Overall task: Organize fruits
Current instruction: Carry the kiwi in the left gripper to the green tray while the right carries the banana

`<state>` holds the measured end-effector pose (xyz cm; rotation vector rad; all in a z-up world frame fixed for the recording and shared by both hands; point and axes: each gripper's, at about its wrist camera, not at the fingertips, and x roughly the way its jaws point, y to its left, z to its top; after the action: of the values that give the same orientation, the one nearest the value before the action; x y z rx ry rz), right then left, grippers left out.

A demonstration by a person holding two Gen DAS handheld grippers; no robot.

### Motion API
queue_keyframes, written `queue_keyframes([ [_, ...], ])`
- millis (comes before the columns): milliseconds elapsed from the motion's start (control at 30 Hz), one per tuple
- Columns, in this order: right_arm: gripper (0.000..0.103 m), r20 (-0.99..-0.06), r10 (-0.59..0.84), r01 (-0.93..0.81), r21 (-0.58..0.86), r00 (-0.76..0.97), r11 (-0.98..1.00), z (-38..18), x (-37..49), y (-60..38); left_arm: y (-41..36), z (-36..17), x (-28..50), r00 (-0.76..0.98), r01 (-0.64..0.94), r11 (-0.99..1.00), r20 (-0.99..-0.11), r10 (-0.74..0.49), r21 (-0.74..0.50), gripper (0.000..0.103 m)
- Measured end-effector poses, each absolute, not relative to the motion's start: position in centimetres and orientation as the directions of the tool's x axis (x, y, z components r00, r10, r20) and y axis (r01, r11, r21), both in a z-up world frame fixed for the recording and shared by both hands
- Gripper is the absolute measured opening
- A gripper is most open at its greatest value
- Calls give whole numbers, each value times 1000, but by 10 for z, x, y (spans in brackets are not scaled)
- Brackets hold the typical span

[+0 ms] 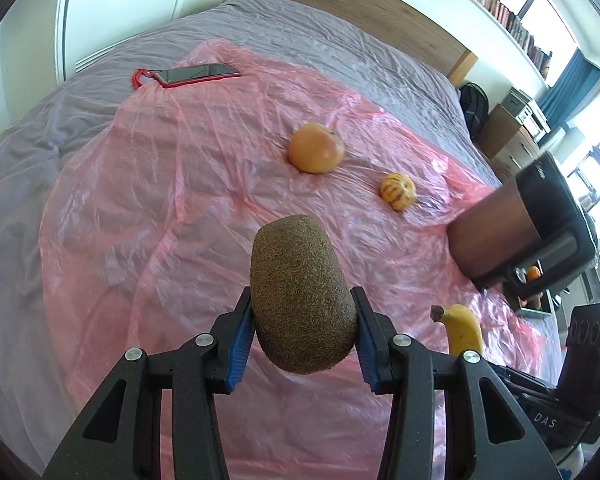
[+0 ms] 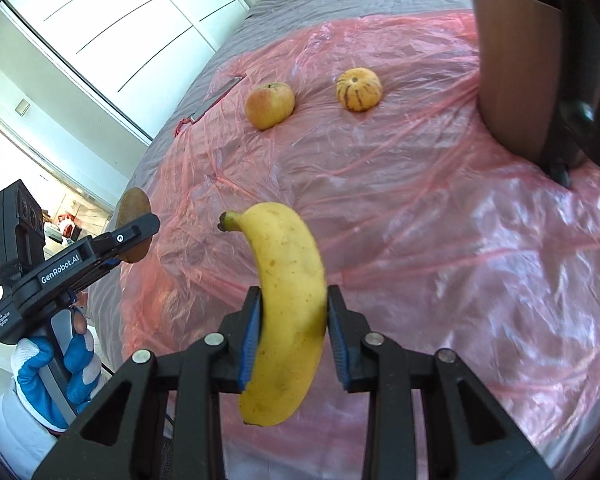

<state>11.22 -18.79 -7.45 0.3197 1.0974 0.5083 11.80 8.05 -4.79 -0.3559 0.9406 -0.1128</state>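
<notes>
Both fruits in hand are soft, so a light grip is enough, I think. The kiwi [image 1: 304, 296] is small and light, with a rough fuzzy skin that should not slip easily, and it is taken across its lower half, which seems a good place. The banana [image 2: 288, 312] is longer and a little heavier, its skin is smooth and bruises easily, so holding it near the middle (as now) keeps it balanced. The left gripper [image 1: 304, 338] has its 2 blue pads pressed on both sides of the kiwi and holds it above the pink plastic sheet [image 1: 172, 184] that covers the bed. The right gripper [image 2: 294, 338] is closed around the banana to about the width of the fruit; the left pad touches the skin, while at the right pad I can see a thin gap, so the hold may be loose. 2 more fruits lie on the sheet, apart from each other: an apple [image 2: 270, 105] and a small striped fruit [image 2: 358, 90]. A brown container [image 2: 516, 80] stands at the right side, near the striped fruit.
</notes>
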Motion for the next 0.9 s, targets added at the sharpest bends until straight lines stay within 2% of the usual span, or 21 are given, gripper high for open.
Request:
queue_keyframes([
  [500, 0, -730, 510, -135, 509, 455, 850, -62, 59, -279, -5, -15, 74, 572, 104, 945, -759, -312, -310, 40],
  [900, 0, -686, 455, -21, 540, 568, 841, -50, 27, -373, -100, 7, 55, 499, 282, 906, -759, -419, -315, 40],
])
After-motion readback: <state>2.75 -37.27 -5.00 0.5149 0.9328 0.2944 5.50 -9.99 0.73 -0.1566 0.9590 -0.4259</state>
